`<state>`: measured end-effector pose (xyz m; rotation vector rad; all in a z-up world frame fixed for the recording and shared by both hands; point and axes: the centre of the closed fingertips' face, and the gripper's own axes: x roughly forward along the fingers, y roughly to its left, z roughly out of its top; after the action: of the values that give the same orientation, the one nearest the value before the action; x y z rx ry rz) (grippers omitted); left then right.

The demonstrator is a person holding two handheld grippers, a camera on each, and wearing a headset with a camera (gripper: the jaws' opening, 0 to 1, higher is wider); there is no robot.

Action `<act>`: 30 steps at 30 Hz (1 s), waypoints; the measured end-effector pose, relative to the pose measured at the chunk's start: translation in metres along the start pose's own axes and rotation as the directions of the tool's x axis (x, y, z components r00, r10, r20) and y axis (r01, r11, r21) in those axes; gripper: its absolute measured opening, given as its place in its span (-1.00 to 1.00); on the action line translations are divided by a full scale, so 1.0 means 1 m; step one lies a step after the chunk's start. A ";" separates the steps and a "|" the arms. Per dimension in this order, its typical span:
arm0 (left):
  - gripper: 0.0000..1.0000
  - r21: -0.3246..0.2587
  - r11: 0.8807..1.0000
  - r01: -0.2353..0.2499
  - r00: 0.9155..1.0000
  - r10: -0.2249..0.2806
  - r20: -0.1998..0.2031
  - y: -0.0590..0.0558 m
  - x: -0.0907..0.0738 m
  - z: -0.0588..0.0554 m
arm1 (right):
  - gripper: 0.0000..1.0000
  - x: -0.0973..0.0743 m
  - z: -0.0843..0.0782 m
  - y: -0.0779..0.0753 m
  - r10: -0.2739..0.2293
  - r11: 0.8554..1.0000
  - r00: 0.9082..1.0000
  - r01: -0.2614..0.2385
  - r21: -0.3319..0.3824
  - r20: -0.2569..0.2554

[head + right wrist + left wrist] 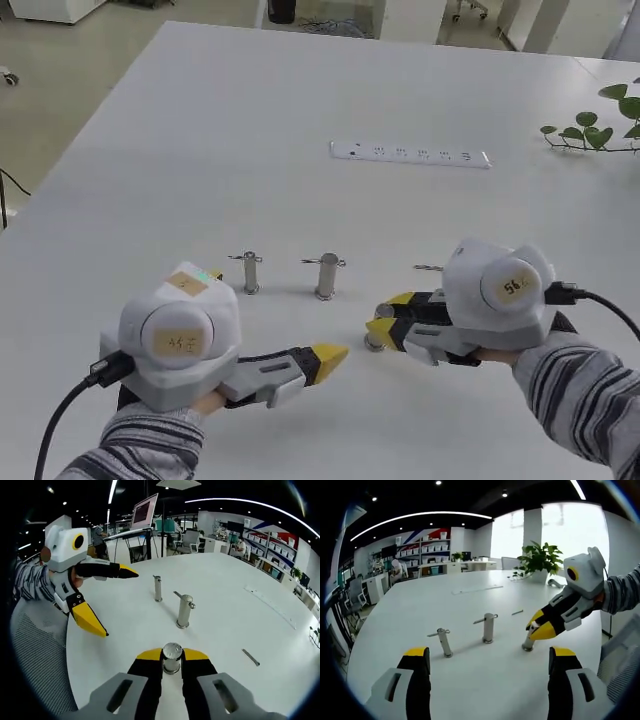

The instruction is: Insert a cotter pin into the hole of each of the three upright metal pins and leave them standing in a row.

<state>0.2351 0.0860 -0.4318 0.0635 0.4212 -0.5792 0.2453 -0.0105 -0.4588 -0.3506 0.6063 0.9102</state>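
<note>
Two of the three metal pins already carry cotter pins. The first pin (250, 273) and the second pin (327, 277) stand upright side by side at mid-frame in the head view, each with a thin wire pin crossing it near the top. To their right, the right gripper (171, 666) has its jaws closed around the third pin (172, 651), which stands on the white table (300, 120) and shows no cotter pin. A loose cotter pin (250, 657) lies flat at the lower right of the right gripper view, near that pin but apart from it. The left gripper (489, 653) hovers with its jaws spread wide, holding nothing. One insertion appears to remain, with the third pin roughly in line with the other two.
</note>
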 end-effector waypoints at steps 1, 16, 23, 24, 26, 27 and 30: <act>0.96 0.000 1.000 0.001 1.000 -0.001 0.000 0.000 0.000 0.000 | -0.82 0.000 0.000 0.000 0.000 1.000 1.000 0.000 0.002 0.001; 0.97 -0.011 1.000 0.001 1.000 -0.001 -0.020 -0.002 0.001 -0.005 | -0.54 -0.009 -0.001 -0.003 0.036 0.998 0.999 -0.036 -0.043 -0.002; 0.97 -0.020 1.000 -0.002 1.000 0.002 -0.008 -0.001 0.000 -0.004 | -0.37 -0.026 -0.007 -0.009 0.073 0.996 0.997 -0.074 -0.039 -0.032; 0.97 -0.019 1.000 -0.001 1.000 0.001 -0.008 -0.001 0.000 -0.004 | -0.37 -0.029 -0.009 -0.012 0.074 0.996 0.996 -0.076 -0.045 -0.040; 0.97 -0.021 1.000 0.000 1.000 0.000 -0.015 -0.002 0.000 -0.006 | -0.37 -0.034 -0.012 -0.019 0.075 0.996 0.995 -0.078 -0.050 -0.062; 0.97 -0.021 1.000 0.000 1.000 0.000 -0.016 -0.001 0.000 -0.006 | -0.37 -0.036 -0.012 -0.022 0.074 0.996 0.995 -0.078 -0.054 -0.068; 0.97 -0.019 1.000 0.001 1.000 -0.001 -0.018 -0.002 0.000 -0.007 | -0.37 -0.042 -0.015 -0.035 0.066 0.994 0.993 -0.074 -0.082 -0.099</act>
<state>0.2320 0.0856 -0.4377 0.0502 0.4439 -0.5757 0.2488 -0.0647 -0.4427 -0.4542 0.6724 0.9933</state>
